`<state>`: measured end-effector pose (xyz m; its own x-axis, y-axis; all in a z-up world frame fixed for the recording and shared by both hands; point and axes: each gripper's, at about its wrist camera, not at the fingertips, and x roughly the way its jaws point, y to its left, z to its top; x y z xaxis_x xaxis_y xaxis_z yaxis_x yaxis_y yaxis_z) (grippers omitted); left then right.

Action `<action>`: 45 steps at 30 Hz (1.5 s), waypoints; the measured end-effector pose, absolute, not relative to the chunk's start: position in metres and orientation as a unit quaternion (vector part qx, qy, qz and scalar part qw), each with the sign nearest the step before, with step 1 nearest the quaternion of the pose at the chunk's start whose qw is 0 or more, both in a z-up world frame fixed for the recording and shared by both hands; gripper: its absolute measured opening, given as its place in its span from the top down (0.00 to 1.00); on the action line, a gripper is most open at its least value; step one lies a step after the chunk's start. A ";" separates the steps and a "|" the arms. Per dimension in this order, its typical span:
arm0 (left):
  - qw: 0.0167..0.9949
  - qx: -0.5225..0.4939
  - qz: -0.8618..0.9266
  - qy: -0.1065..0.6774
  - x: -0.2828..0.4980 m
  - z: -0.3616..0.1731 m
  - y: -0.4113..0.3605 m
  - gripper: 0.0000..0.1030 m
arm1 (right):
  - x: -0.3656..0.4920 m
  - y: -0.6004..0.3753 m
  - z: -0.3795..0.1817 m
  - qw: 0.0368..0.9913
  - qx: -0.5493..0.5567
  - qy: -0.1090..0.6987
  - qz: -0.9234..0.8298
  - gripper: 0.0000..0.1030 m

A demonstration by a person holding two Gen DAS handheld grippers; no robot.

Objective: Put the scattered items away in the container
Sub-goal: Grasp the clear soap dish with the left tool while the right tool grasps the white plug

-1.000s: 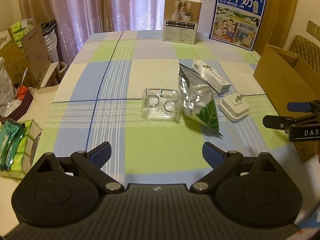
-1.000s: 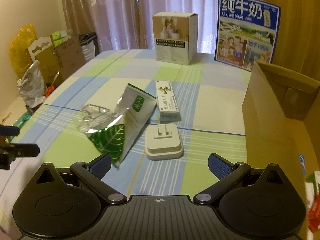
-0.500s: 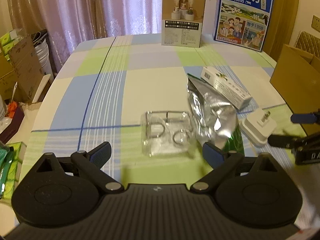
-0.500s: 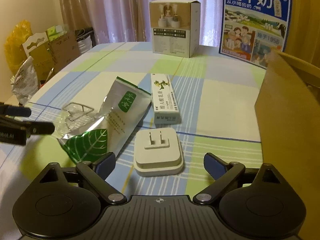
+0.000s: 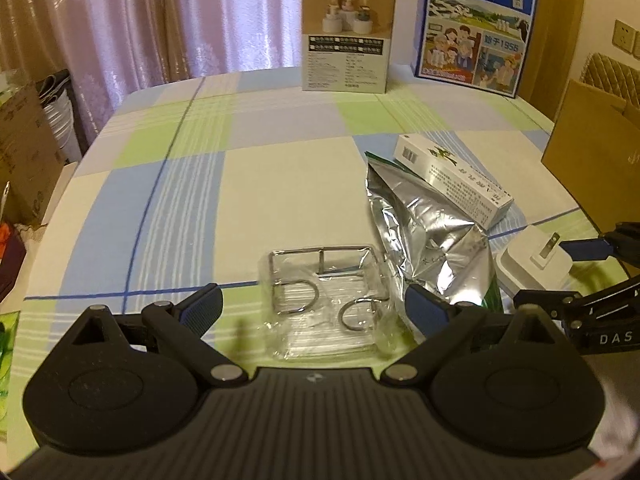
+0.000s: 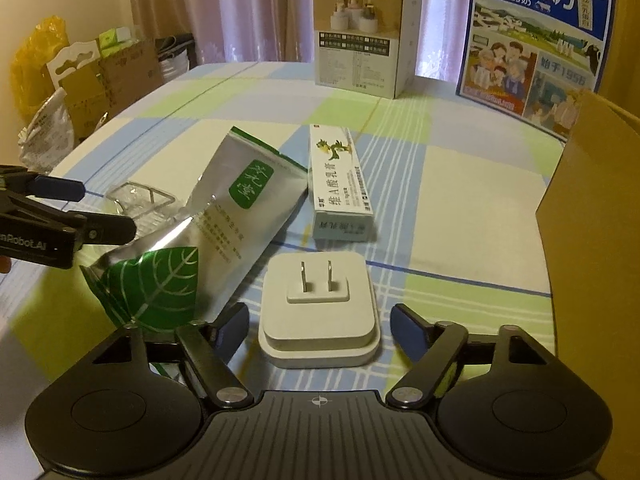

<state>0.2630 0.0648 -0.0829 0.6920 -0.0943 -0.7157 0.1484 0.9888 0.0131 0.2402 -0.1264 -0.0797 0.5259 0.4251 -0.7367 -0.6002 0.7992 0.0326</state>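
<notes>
Right hand-held gripper [image 6: 318, 322] spread around smooth white square charger [image 6: 318, 306], crinkled foil pouch [image 6: 224, 232] beside.

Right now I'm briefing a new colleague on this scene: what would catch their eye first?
Probably the blue milk poster standing at the table's far edge, beside a humidifier box. Nearer, a silver tea pouch with a green leaf lies mid-table, a white plug adapter sits between the open right claw's fingers, and a cardboard box stands to the right.

foil pouch [image 5: 428, 240] crowding wire rack [image 5: 324, 284], open tablecloth [image 5: 192, 200] leftward
</notes>
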 end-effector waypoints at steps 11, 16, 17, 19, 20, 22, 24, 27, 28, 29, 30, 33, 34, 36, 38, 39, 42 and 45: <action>0.914 0.044 -0.077 0.395 0.288 -0.095 0.062 0.13 | 0.242 -0.124 -0.083 0.866 -0.117 0.385 0.297 0.40; 0.912 0.055 -0.084 0.397 0.291 -0.096 0.057 0.28 | 0.239 -0.123 -0.085 0.869 -0.122 0.377 0.296 0.40; 0.912 0.057 -0.082 0.397 0.290 -0.097 0.057 0.30 | 0.239 -0.123 -0.085 0.869 -0.122 0.377 0.296 0.40; 0.912 0.060 -0.083 0.397 0.288 -0.097 0.056 0.34 | 0.239 -0.123 -0.085 0.869 -0.120 0.379 0.295 0.40; 0.912 0.060 -0.084 0.397 0.287 -0.097 0.055 0.36 | 0.239 -0.123 -0.084 0.869 -0.119 0.380 0.294 0.40; 0.912 0.056 -0.083 0.399 0.284 -0.095 0.057 0.37 | 0.238 -0.125 -0.083 0.869 -0.113 0.384 0.291 0.40; 0.912 0.056 -0.081 0.399 0.277 -0.092 0.058 0.37 | 0.236 -0.128 -0.081 0.868 -0.106 0.389 0.290 0.40; 0.912 0.061 -0.079 0.399 0.262 -0.086 0.061 0.38 | 0.231 -0.134 -0.072 0.868 -0.095 0.392 0.291 0.40; 0.912 0.061 -0.078 0.399 0.256 -0.084 0.063 0.38 | 0.228 -0.137 -0.068 0.868 -0.091 0.392 0.291 0.40; 0.912 0.061 -0.075 0.399 0.248 -0.082 0.064 0.38 | 0.226 -0.139 -0.065 0.868 -0.088 0.392 0.291 0.40; 0.912 0.060 -0.073 0.400 0.241 -0.080 0.066 0.38 | 0.222 -0.141 -0.061 0.869 -0.086 0.391 0.291 0.40; 0.911 0.051 -0.069 0.403 0.215 -0.074 0.070 0.38 | 0.211 -0.147 -0.054 0.869 -0.080 0.393 0.290 0.40; 0.911 0.048 -0.069 0.404 0.207 -0.072 0.069 0.38 | 0.207 -0.149 -0.053 0.868 -0.076 0.396 0.289 0.40; 0.910 0.045 -0.073 0.407 0.190 -0.068 0.066 0.38 | 0.196 -0.157 -0.049 0.868 -0.068 0.399 0.287 0.40; 0.909 0.046 -0.080 0.407 0.176 -0.064 0.060 0.38 | 0.186 -0.164 -0.045 0.870 -0.062 0.399 0.283 0.40; 0.908 0.048 -0.083 0.407 0.169 -0.062 0.056 0.38 | 0.181 -0.168 -0.043 0.871 -0.060 0.399 0.281 0.40; 0.906 0.056 -0.094 0.408 0.152 -0.057 0.045 0.38 | 0.169 -0.178 -0.036 0.874 -0.052 0.399 0.274 0.40; 0.905 0.059 -0.100 0.409 0.140 -0.050 0.037 0.38 | 0.158 -0.185 -0.031 0.875 -0.048 0.397 0.272 0.40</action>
